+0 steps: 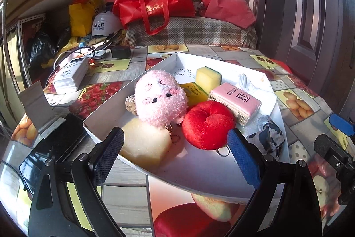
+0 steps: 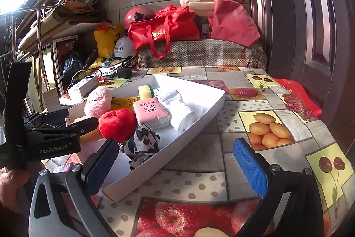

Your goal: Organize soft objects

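Tray [image 1: 106, 112] on tabletop [image 2: 233, 123]: pink plush [image 1: 159, 97], red plush [image 1: 207, 124], foam pad [image 1: 144, 143], sponge [image 1: 208, 79], tissue pack [image 1: 235, 102], patterned cloth [image 2: 142, 143]. Left tool [image 1: 175, 150] wide open, empty, over the near rim; right tool [image 2: 177, 161] likewise, beside the tray. Advice: centre on one plush, close gently, avoid snagging neighbours.

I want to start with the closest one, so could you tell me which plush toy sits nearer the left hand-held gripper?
The red plush apple, just beyond the fingertips; the pink plush toy sits farther back.
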A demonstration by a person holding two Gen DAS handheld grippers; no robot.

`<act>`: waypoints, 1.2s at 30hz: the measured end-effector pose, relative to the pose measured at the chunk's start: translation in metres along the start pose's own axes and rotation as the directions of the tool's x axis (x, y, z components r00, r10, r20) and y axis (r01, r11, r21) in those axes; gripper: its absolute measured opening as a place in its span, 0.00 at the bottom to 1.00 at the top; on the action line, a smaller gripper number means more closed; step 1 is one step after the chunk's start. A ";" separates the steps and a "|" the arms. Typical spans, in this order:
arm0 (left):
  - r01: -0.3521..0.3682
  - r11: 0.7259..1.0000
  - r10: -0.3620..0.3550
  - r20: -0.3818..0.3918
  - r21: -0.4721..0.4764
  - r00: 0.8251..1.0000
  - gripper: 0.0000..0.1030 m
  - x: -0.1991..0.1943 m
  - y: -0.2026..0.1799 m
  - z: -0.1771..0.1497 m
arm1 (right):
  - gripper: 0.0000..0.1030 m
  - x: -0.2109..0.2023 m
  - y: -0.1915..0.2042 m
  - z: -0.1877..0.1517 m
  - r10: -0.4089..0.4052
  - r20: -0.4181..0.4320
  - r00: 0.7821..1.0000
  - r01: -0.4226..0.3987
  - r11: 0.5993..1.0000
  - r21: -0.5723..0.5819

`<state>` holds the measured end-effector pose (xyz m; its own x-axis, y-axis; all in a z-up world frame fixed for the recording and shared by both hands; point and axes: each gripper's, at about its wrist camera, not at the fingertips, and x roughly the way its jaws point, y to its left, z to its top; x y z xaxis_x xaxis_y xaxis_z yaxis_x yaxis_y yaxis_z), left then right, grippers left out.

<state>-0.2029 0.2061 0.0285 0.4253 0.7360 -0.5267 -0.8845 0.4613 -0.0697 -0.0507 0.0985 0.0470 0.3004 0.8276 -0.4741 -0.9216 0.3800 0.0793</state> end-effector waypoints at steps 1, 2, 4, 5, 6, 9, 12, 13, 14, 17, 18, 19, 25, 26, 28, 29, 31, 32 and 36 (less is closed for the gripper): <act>0.012 1.000 -0.012 0.007 -0.009 1.000 0.92 -0.005 -0.001 -0.003 | 1.00 -0.005 -0.008 -0.005 -0.015 -0.015 1.000 0.016 1.000 0.026; 0.020 1.000 -0.020 0.017 -0.015 1.000 0.92 -0.011 -0.002 -0.006 | 1.00 -0.010 -0.017 -0.009 -0.018 -0.033 0.999 0.020 0.998 0.060; 0.019 1.000 -0.019 0.036 -0.020 0.999 0.92 -0.022 -0.006 -0.011 | 1.00 -0.023 -0.035 -0.016 -0.037 -0.042 0.998 0.042 0.991 0.125; 0.010 1.000 -0.009 0.042 -0.017 0.999 0.92 -0.026 -0.008 -0.013 | 1.00 -0.032 -0.042 -0.019 -0.051 -0.036 0.998 0.056 0.986 0.155; 0.002 1.000 -0.001 0.048 -0.012 0.999 0.92 -0.030 -0.010 -0.014 | 1.00 -0.041 -0.050 -0.021 -0.068 -0.020 0.997 0.071 0.981 0.183; -0.050 0.999 0.049 0.059 0.016 0.997 0.92 -0.037 -0.020 -0.017 | 1.00 -0.077 -0.062 -0.025 -0.160 0.075 0.984 0.140 0.966 0.218; -0.100 0.992 0.097 0.057 0.071 0.994 0.92 -0.042 -0.035 -0.022 | 1.00 -0.109 -0.061 -0.030 -0.232 0.181 0.956 0.192 0.957 0.216; -0.144 0.986 0.139 0.057 0.089 0.989 0.92 -0.044 -0.040 -0.024 | 1.00 -0.117 -0.061 -0.032 -0.237 0.209 0.949 0.192 0.957 0.215; -0.186 0.977 0.181 0.056 0.104 0.982 0.92 -0.046 -0.045 -0.026 | 1.00 -0.121 -0.060 -0.032 -0.245 0.220 0.944 0.199 0.957 0.211; -0.190 0.973 0.184 0.058 0.129 0.981 0.92 -0.055 -0.052 -0.033 | 1.00 -0.115 -0.054 -0.032 -0.292 0.161 0.943 0.263 0.948 0.177; -0.156 0.978 0.150 0.052 0.136 0.987 0.92 -0.056 -0.054 -0.034 | 1.00 -0.112 -0.053 -0.031 -0.292 0.140 0.946 0.267 0.948 0.172; -0.130 0.981 0.125 0.048 0.143 0.991 0.92 -0.057 -0.055 -0.035 | 1.00 -0.108 -0.053 -0.031 -0.286 0.128 0.950 0.264 0.950 0.164; -0.111 0.983 0.107 0.035 0.147 0.994 0.92 -0.054 -0.057 -0.035 | 1.00 -0.108 -0.053 -0.034 -0.313 0.114 0.943 0.292 0.942 0.167; -0.111 0.984 0.108 0.030 0.141 0.994 0.92 -0.054 -0.056 -0.035 | 1.00 -0.109 -0.055 -0.034 -0.309 0.117 0.944 0.286 0.941 0.179; -0.113 0.985 0.112 0.019 0.130 0.994 0.92 -0.052 -0.054 -0.035 | 1.00 -0.111 -0.060 -0.036 -0.298 0.121 0.947 0.270 0.941 0.202; -0.114 0.986 0.113 0.015 0.126 0.993 0.92 -0.051 -0.053 -0.034 | 1.00 -0.111 -0.061 -0.036 -0.294 0.122 0.948 0.265 0.941 0.210; -0.112 0.986 0.113 0.006 0.120 0.994 0.92 -0.050 -0.051 -0.035 | 1.00 -0.111 -0.062 -0.036 -0.284 0.120 0.951 0.255 0.943 0.214; -0.111 0.987 0.112 0.003 0.118 0.994 0.92 -0.050 -0.051 -0.035 | 1.00 -0.110 -0.062 -0.036 -0.284 0.115 0.952 0.256 0.943 0.213; -0.109 0.987 0.110 0.001 0.117 0.994 0.92 -0.049 -0.051 -0.035 | 1.00 -0.107 -0.060 -0.035 -0.284 0.099 0.954 0.260 0.943 0.207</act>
<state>-0.1857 0.1291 0.0282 0.3257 0.7827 -0.5304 -0.8970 0.4331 0.0883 -0.0355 -0.0272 0.0622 0.5726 0.7221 -0.3881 -0.7405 0.6587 0.1331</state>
